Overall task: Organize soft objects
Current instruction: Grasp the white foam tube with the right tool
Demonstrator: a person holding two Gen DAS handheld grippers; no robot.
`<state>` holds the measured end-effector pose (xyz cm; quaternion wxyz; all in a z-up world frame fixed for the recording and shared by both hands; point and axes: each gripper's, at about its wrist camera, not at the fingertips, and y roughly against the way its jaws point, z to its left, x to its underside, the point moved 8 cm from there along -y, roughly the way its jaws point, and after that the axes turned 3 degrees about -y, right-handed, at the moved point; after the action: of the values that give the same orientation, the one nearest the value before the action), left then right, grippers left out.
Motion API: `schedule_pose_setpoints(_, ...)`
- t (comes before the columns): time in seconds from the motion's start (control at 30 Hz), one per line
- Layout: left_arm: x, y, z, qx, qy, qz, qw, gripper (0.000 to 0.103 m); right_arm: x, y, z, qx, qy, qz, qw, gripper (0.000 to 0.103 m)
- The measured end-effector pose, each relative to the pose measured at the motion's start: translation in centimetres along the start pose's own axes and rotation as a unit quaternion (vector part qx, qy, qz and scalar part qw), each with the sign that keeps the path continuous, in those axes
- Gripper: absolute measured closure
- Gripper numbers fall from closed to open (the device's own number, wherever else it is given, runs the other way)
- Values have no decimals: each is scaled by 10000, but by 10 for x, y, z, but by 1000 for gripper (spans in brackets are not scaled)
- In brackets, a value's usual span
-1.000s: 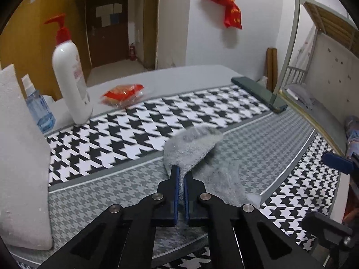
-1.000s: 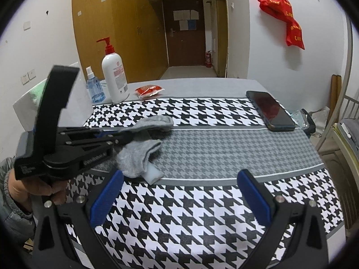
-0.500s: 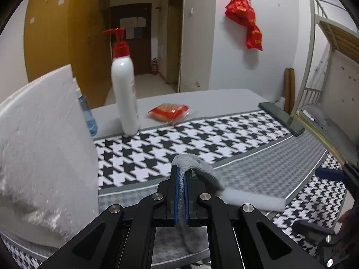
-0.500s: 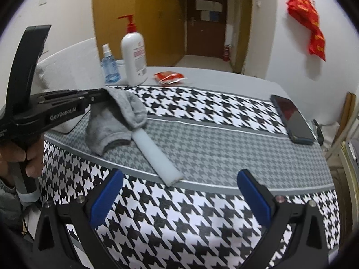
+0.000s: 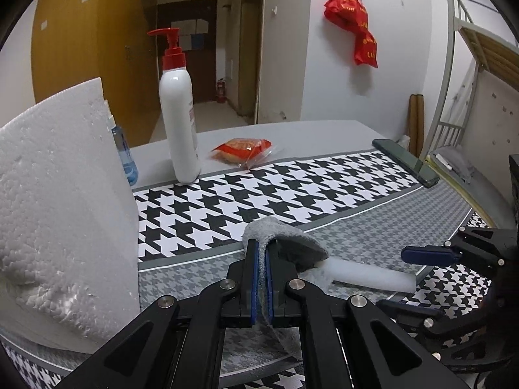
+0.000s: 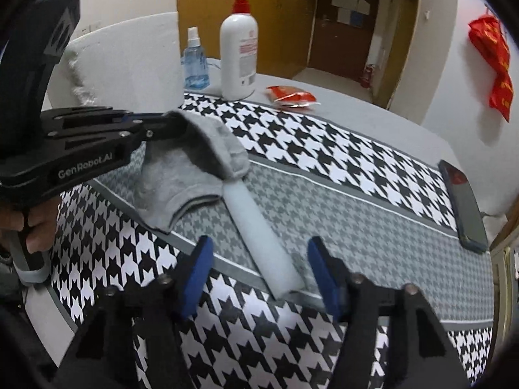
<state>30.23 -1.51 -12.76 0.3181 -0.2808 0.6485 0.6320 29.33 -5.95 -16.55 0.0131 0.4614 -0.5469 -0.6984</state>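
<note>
Sock: grey sock point(image 6: 191, 175) pinched at its cuff, lifted at the gripped edge, the rest draped on the grey band of the houndstooth tablecloth point(image 6: 373, 214).
Foam insert: white foam cylinder point(image 6: 262, 243) protrudes from the sock's opening and lies on the cloth, its free end between the right gripper's fingers.
Left gripper: left gripper point(image 5: 262, 278) pressed together on the sock's fabric, blue pads clamping it; a hand point(image 6: 30, 227) on its handle shows in the right wrist view only.
Right gripper: right gripper point(image 6: 259, 275) half spread, jaws just closing, either side of the foam end; pads stand apart from it.
Right view only: spray bottle point(image 6: 194, 61) seen whole; phone point(image 6: 464, 207) face-up.
Left view only: bunk bed frame point(image 5: 467, 74); foam board point(image 5: 61, 214) close at left.
Both views: pump bottle point(image 5: 178, 107), red snack packet point(image 5: 243, 149), red bag point(image 5: 353, 35) on the wall.
Change: the sock was flat on the cloth a second ago, now raised; the right gripper has come down to the foam end.
</note>
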Motion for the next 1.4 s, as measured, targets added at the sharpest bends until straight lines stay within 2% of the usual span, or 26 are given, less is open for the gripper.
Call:
schedule_pose_setpoints(0.1,1,-2,-1,-13,-25,67,10000,96,2,-4,-2,15,-7,59,10000,51)
schedule_pose_setpoints(0.13,2,-4,-1,-27,-37,95,9999,90,2,-6,-2,1,-13,78,10000,52)
schedule_pose_setpoints(0.17,2,-4,-1,-25,-42,113,9999,78,3,-8,-2,-2,-17,114,9999,53)
schedule_pose_setpoints(0.23,4,-6,-3,71,-29,179,9998,61,5,-10,-2,14,-23,176,9998,56)
schedule_pose_setpoints(0.27,4,-6,-4,85,-33,190,9998,54,6,-11,-3,29,-20,191,9998,57)
schedule_pose_setpoints(0.47,10,-12,-10,14,-238,345,9991,40,9,-9,-9,56,-35,198,9998,68)
schedule_pose_setpoints(1.0,13,-14,-10,42,-217,426,9988,39,8,-6,-7,-47,238,237,9994,68)
schedule_pose_setpoints(1.1,13,-14,-10,41,-202,434,9988,39,7,-7,-8,-204,124,248,9994,74)
schedule_pose_setpoints(1.23,12,-14,-9,41,-179,430,9989,39,7,-1,-6,-157,95,138,9997,84)
schedule_pose_setpoints(1.4,12,-14,-10,39,-185,422,9989,37,4,20,-13,-258,-246,-128,9993,84)
